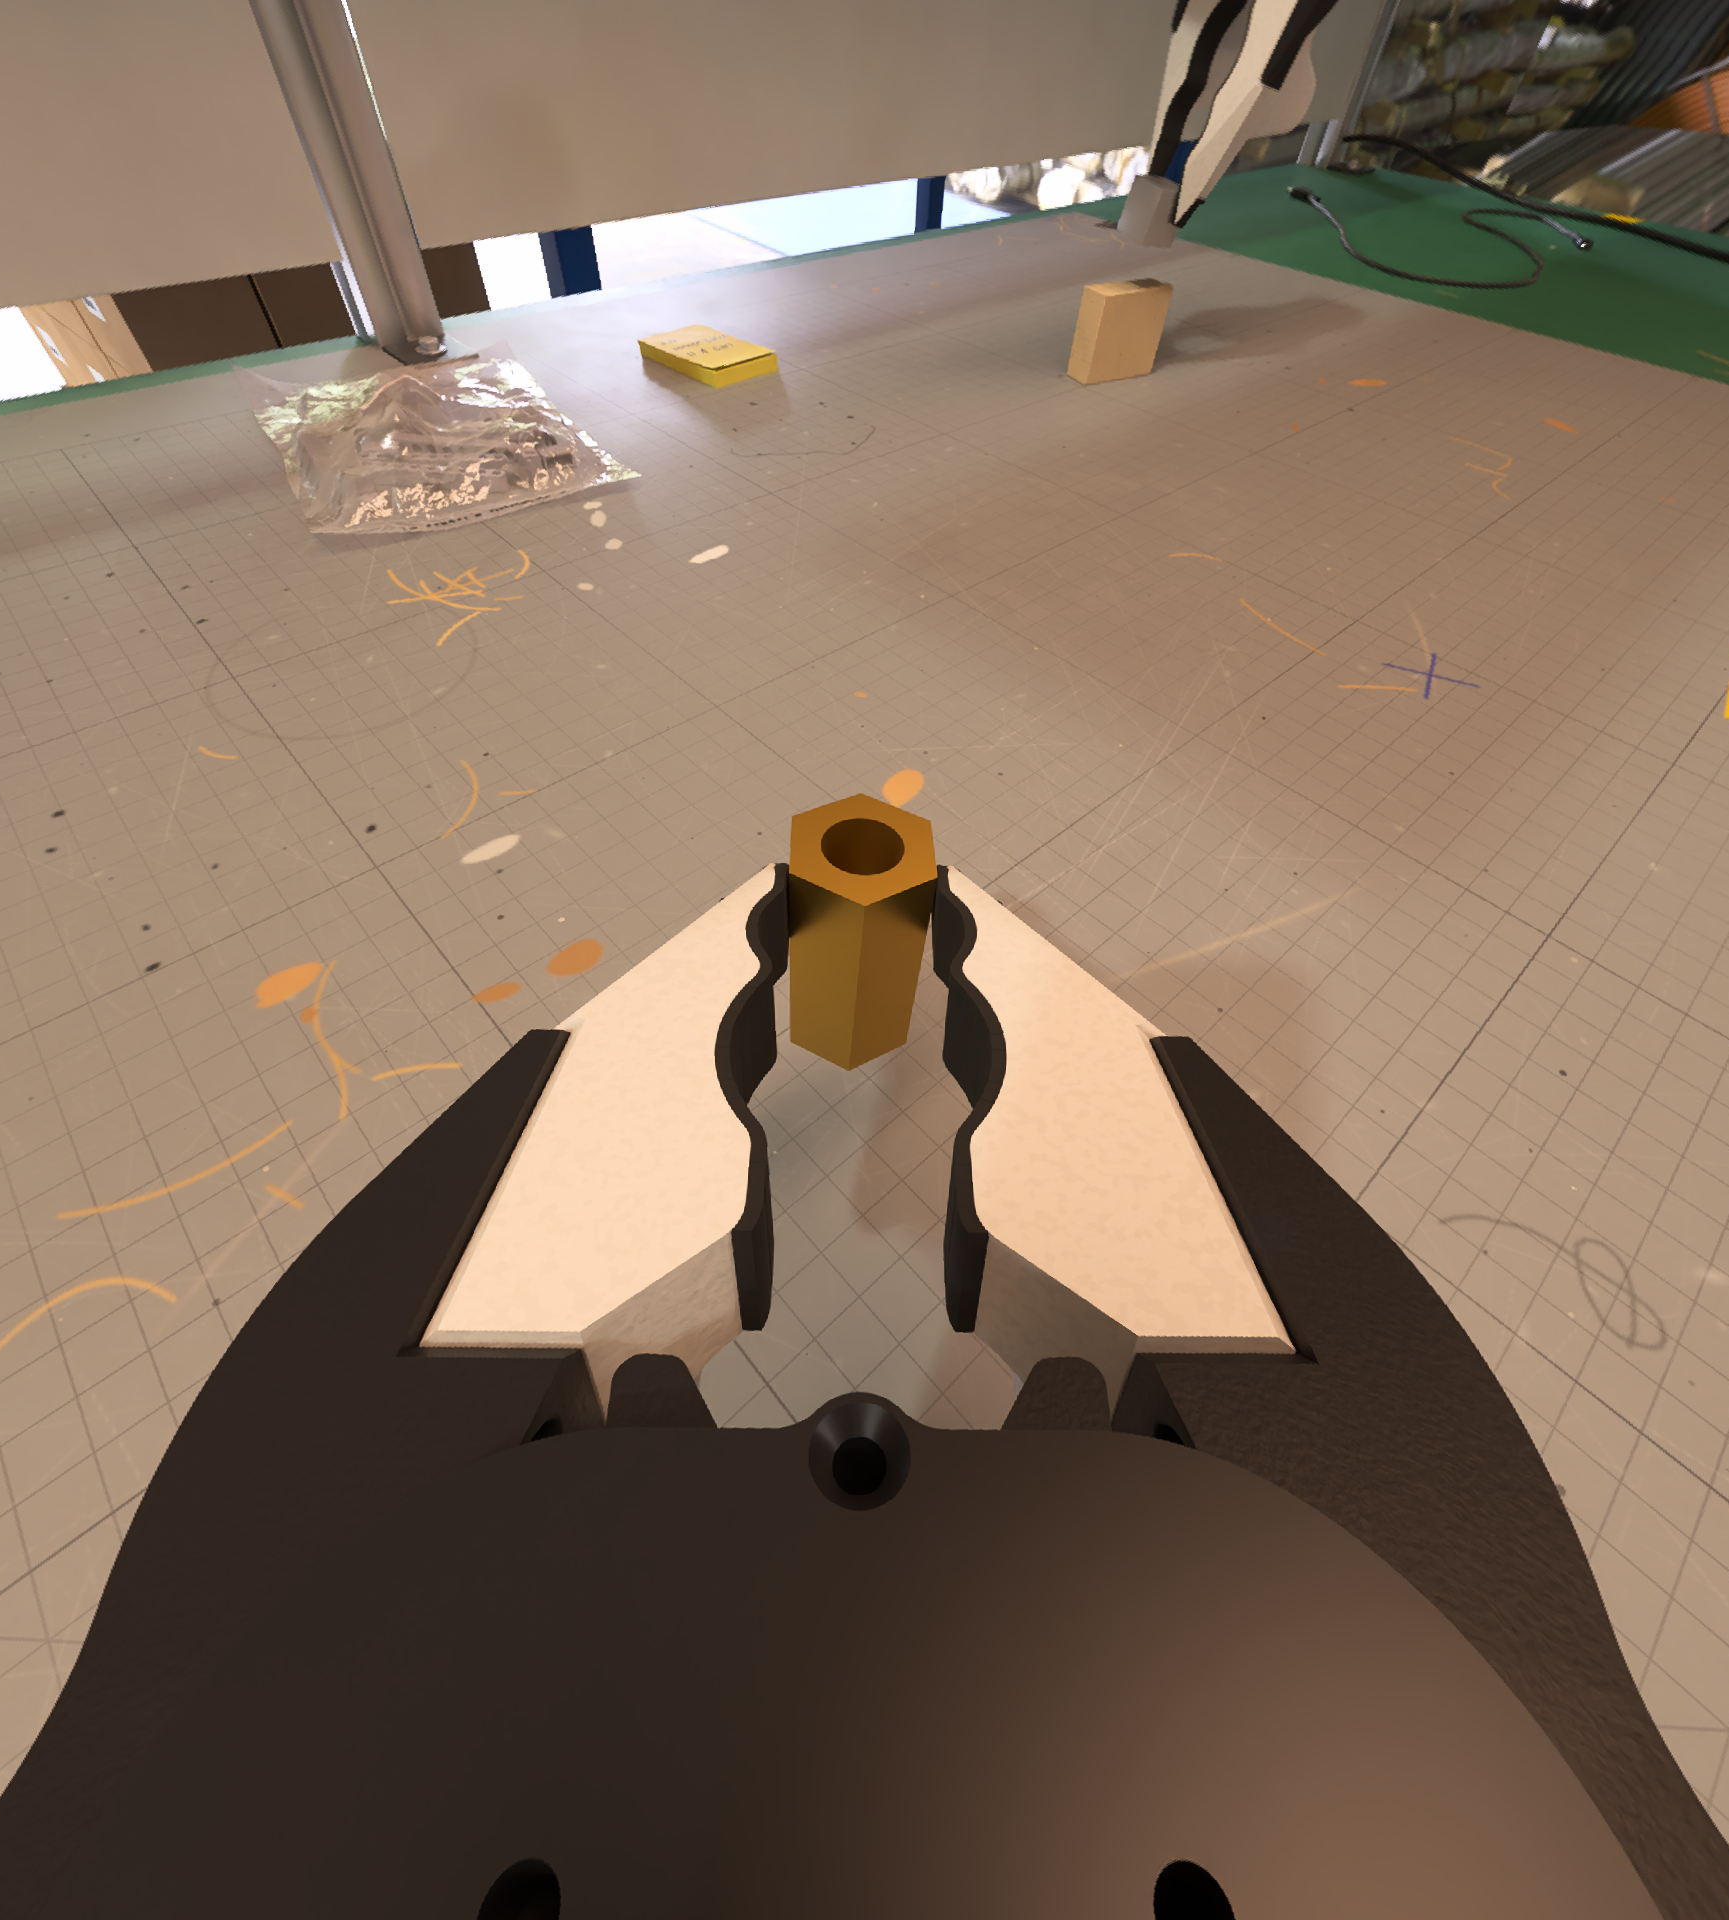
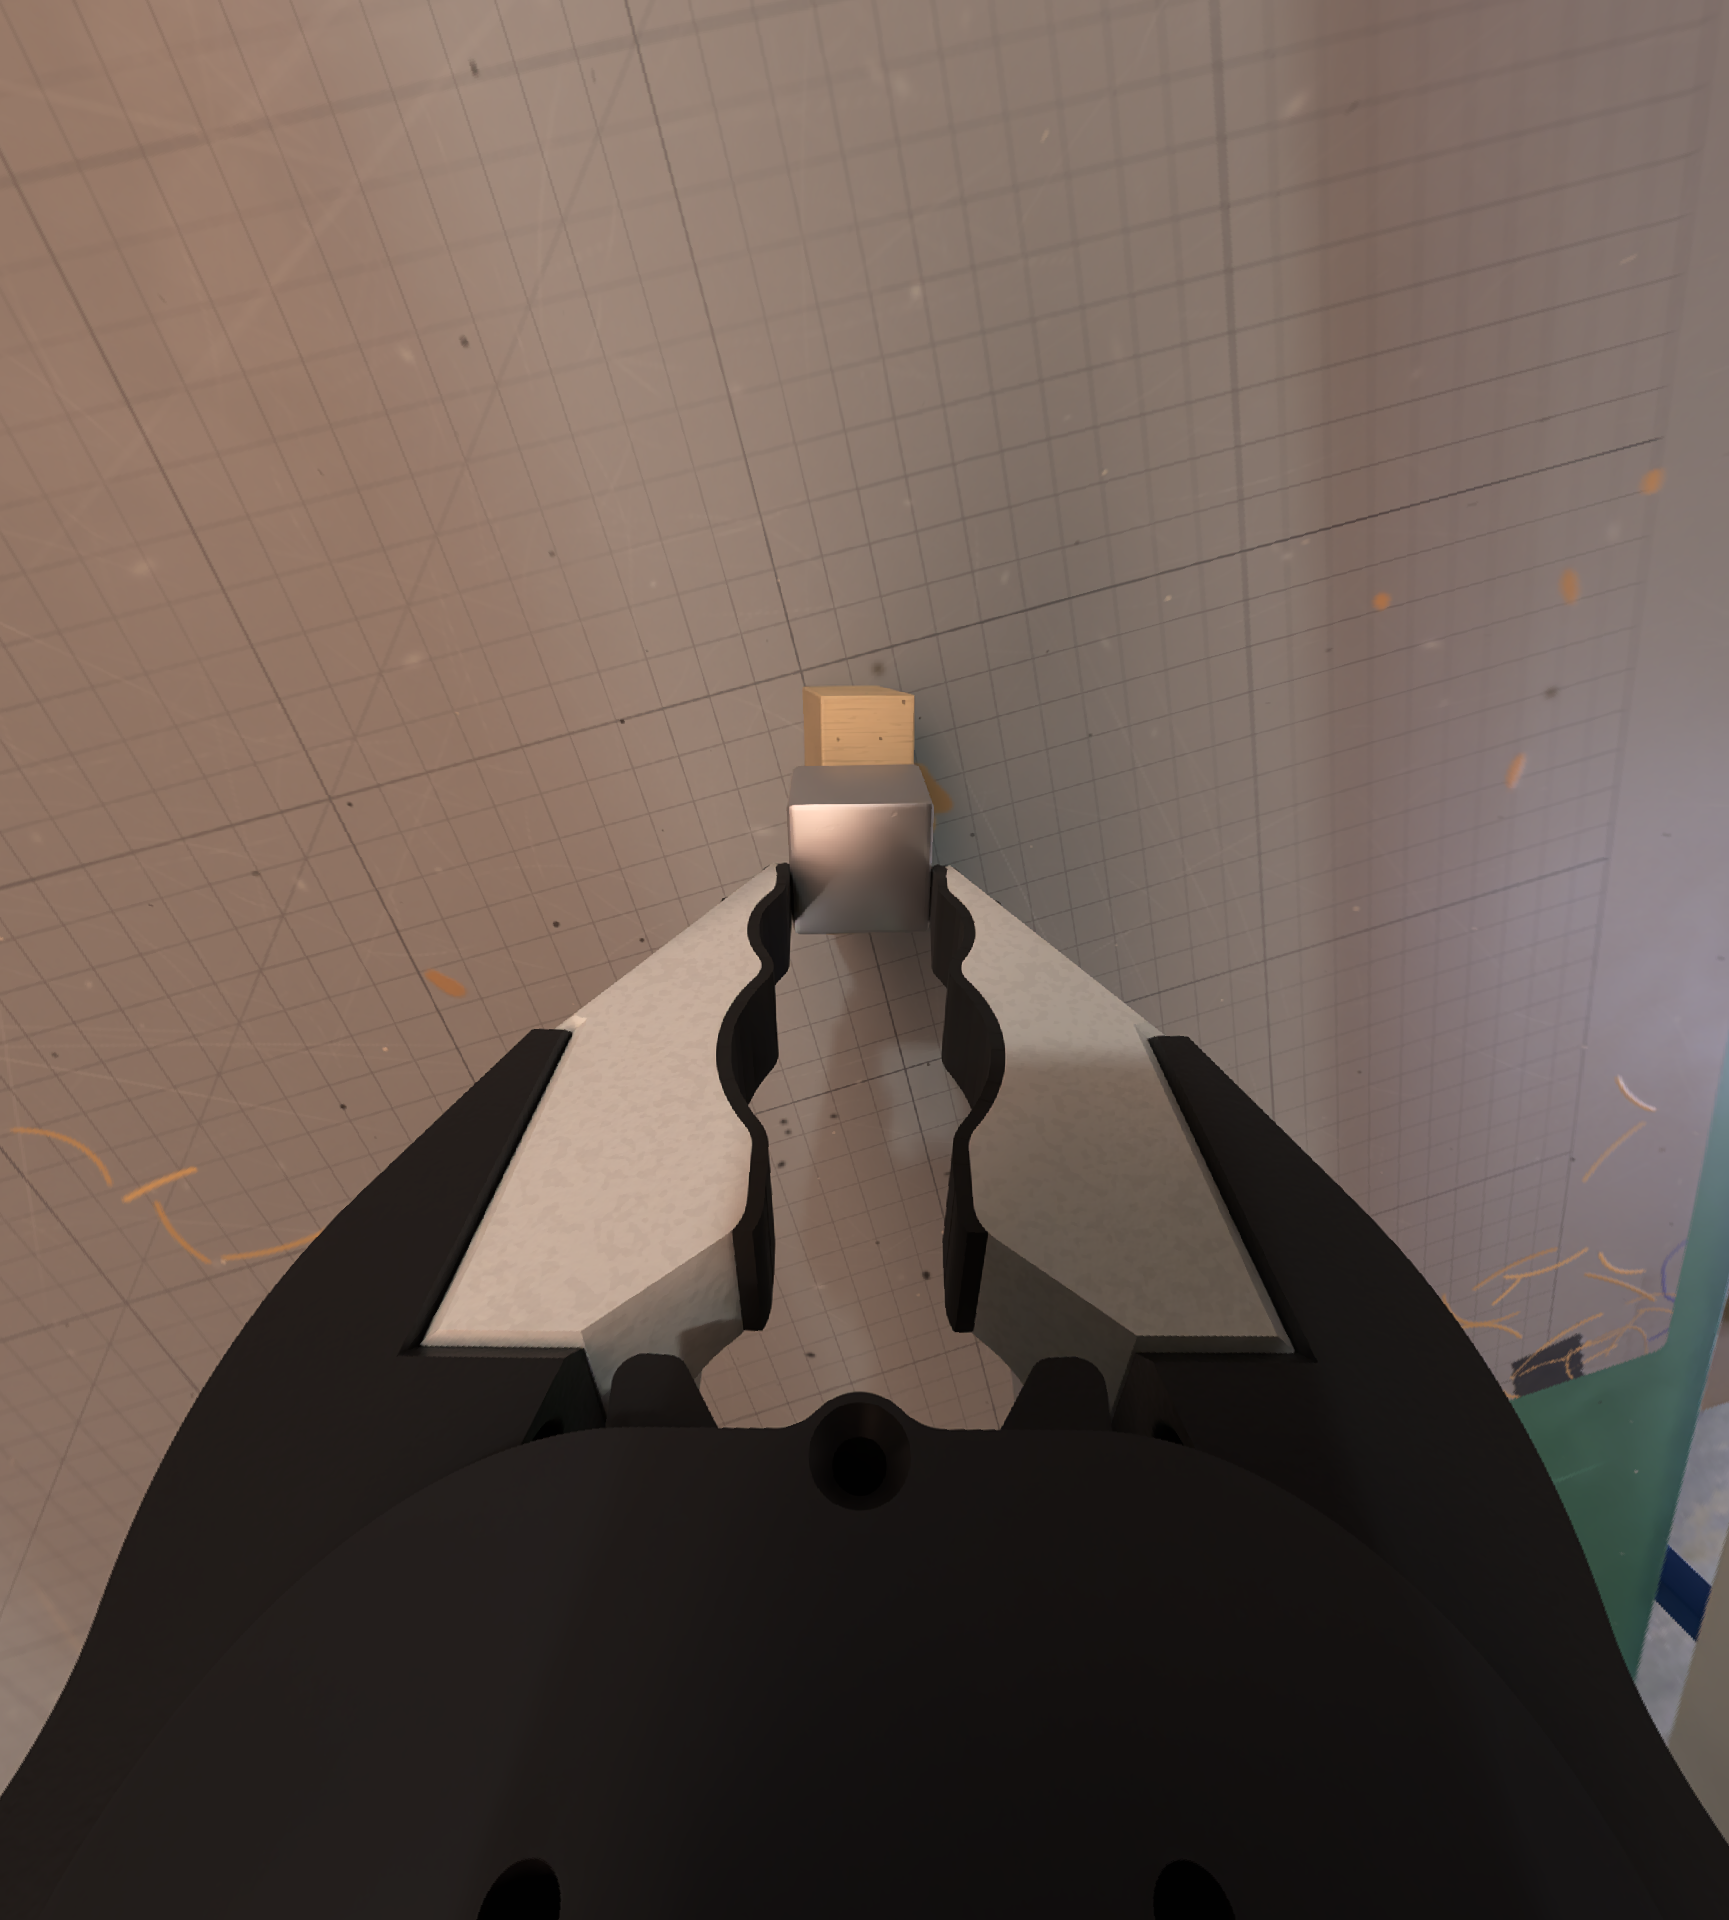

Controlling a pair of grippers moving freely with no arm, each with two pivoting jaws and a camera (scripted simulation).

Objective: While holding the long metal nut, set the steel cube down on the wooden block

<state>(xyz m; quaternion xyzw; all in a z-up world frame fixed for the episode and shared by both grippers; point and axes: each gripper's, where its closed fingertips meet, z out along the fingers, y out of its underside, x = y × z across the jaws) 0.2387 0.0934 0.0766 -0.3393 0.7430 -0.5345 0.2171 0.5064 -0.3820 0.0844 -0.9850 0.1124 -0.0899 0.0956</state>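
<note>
1. Two pairs of tongs are each clamped on a part: the left tongs (image 1: pixel 860 894) grip the long metal nut (image 1: pixel 858 935) between their fingertips, brass-coloured, six-sided, its bore facing up and toward the camera, and it hangs clear of the bench (image 1: pixel 1255 935).
2. The right tongs (image 2: pixel 860 894) pinch the steel cube (image 2: pixel 860 862) at their very tips (the jaws meet its left and right faces).
3. Just past the cube in the right wrist view stands the wooden block (image 2: pixel 858 730), pale, resting on the gridded mat; the cube overlaps its near edge in that view, and whether they touch cannot be told.
4. Farther off in the left wrist view, the same wooden block (image 1: pixel 1118 330) stands upright near the far edge of the bench, with the right tongs (image 1: pixel 1166 213) and the grey cube (image 1: pixel 1148 211) above it, not resting on its top.
5. Further left lie a yellow pad (image 1: pixel 707 356), a crumpled clear plastic bag (image 1: pixel 434 447) and a metal post (image 1: pixel 351 177); a black cable (image 1: pixel 1462 234) trails on the green strip.
</note>
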